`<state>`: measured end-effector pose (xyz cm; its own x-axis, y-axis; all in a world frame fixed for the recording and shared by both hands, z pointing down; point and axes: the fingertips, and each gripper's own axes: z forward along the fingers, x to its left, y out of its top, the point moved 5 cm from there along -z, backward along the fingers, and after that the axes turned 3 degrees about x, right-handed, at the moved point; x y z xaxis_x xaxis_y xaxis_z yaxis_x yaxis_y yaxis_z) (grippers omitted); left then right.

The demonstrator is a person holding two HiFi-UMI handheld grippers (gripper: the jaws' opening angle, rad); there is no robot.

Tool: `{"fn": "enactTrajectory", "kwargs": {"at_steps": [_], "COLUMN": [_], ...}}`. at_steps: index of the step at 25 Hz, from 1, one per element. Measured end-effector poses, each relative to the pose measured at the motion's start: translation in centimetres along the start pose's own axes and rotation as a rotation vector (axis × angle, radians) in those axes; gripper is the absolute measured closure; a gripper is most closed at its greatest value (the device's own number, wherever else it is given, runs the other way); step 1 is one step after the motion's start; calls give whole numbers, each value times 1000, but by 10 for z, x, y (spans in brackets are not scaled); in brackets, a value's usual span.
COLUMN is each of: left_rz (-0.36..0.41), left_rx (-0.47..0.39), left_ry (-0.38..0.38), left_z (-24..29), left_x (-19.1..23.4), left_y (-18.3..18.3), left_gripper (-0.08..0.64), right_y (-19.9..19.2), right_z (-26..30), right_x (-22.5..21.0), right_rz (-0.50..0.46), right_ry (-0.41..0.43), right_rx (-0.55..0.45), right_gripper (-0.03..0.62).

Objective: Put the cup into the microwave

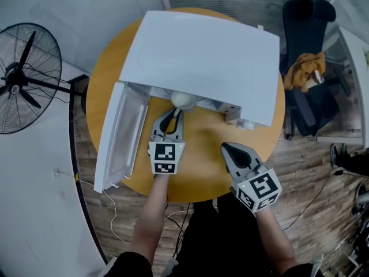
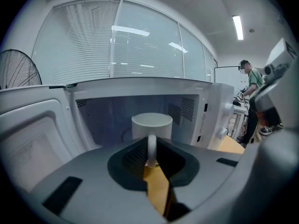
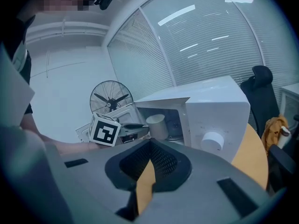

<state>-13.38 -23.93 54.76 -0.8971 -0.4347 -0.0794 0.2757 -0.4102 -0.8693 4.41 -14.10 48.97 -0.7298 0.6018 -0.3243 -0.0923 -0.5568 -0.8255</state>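
Observation:
A white microwave [image 1: 202,56] stands on a round wooden table [image 1: 202,154], its door [image 1: 118,134] swung open to the left. My left gripper [image 1: 172,115] is shut on the handle of a white cup [image 1: 183,100], which hangs upright at the mouth of the oven. In the left gripper view the cup [image 2: 152,125] sits straight ahead with its handle between the jaws, the cavity [image 2: 117,115] behind it. My right gripper [image 1: 226,149] is shut and empty, low over the table in front of the microwave. The right gripper view shows the cup [image 3: 157,125] at the opening.
A standing fan [image 1: 23,77] is on the floor at the left. A black office chair [image 1: 305,68] with a yellow cloth stands at the right. A person [image 2: 252,101] is in the background of the left gripper view. The microwave's knob [image 3: 212,140] faces my right gripper.

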Motion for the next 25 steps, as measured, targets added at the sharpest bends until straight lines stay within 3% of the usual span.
{"fn": "enactTrajectory", "kwargs": {"at_steps": [25], "left_rz": [-13], "left_rx": [-41], "left_ry": [8], "left_z": [75], "left_x": [23], "left_y": [14], "left_gripper": [517], "right_y": [-6], "right_z": [10], "right_x": [3], "right_rz": [3], "right_ry": [38], "right_rx": [43], "right_gripper": [583]}}
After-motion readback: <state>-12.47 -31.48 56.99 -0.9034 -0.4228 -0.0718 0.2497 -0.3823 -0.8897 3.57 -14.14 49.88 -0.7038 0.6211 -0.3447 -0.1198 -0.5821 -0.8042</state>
